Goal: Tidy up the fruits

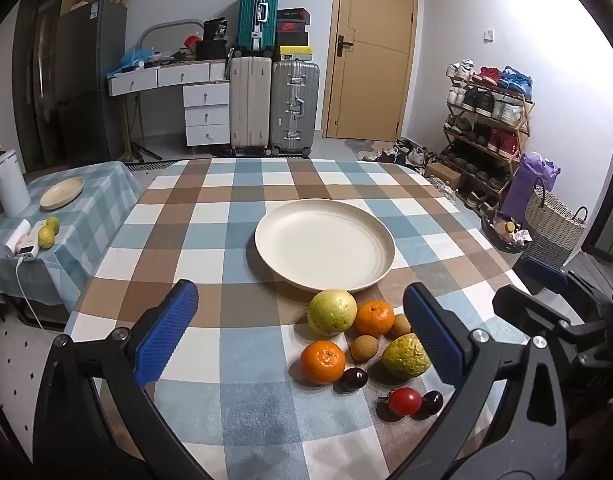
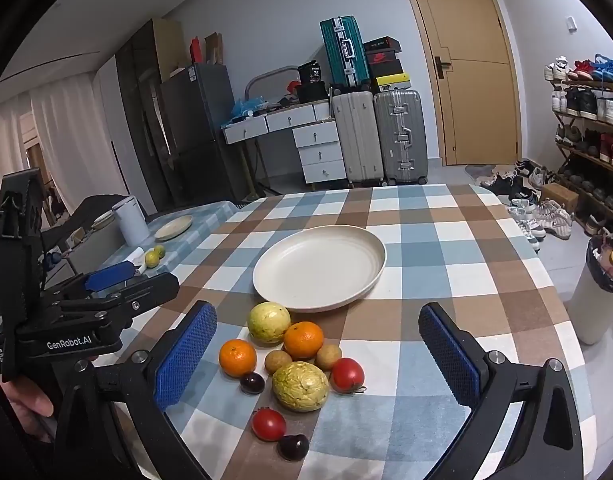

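Note:
A cream plate sits empty on the checked tablecloth. In front of it lies a cluster of fruit: two yellow-green fruits, two oranges, two small brown fruits, two red tomatoes and two dark plums. The cluster shows in the left wrist view around an orange. My left gripper is open and empty above the table, left of the fruit. My right gripper is open and empty, hovering over the cluster.
A side table at the left holds a small plate, two yellow-green fruits and a white kettle. Suitcases, a desk and a shoe rack stand behind. A bin stands right of the table.

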A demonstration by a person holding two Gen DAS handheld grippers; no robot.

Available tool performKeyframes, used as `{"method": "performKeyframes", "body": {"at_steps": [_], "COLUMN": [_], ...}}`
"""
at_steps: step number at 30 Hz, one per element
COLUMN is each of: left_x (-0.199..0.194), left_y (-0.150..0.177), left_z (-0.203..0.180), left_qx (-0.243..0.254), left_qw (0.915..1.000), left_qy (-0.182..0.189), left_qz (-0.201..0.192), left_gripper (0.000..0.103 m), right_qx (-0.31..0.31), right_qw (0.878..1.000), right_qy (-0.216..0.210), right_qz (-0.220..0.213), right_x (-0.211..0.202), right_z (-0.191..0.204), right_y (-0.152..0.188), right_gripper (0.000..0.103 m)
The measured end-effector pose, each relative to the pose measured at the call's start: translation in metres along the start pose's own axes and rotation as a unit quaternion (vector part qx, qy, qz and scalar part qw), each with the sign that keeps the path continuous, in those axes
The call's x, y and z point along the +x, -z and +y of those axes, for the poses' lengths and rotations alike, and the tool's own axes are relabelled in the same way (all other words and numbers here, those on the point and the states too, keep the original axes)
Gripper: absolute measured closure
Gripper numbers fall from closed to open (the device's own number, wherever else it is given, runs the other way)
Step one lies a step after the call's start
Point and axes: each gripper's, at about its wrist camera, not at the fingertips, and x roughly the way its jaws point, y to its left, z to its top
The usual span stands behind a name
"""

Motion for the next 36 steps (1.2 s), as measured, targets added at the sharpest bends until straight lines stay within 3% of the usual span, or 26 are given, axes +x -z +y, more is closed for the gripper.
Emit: {"method": "performKeyframes", "body": {"at_steps": [16,36], "left_x": [0.001,0.003], "left_y": [0.001,0.004], "left_z": [-0.001,-0.003], "left_qx": [-0.002,-0.005], "left_qw": [1.0000,1.0000], "left_qy": [0.003,0.002], "left_qz": [0.002,0.003], "left_gripper": [0.001,0.001], "right_qx": [0.006,-0.037], "right_qw": [1.000,0.999], "right_qy": [-0.013,-0.003], "right_qz": [-0.004,-0.023], "right_x": [-0.003,0.000], "right_z": [0.005,0.011], "right_y": [-0.004,-0.001], "right_gripper": [0.000,0.000]}}
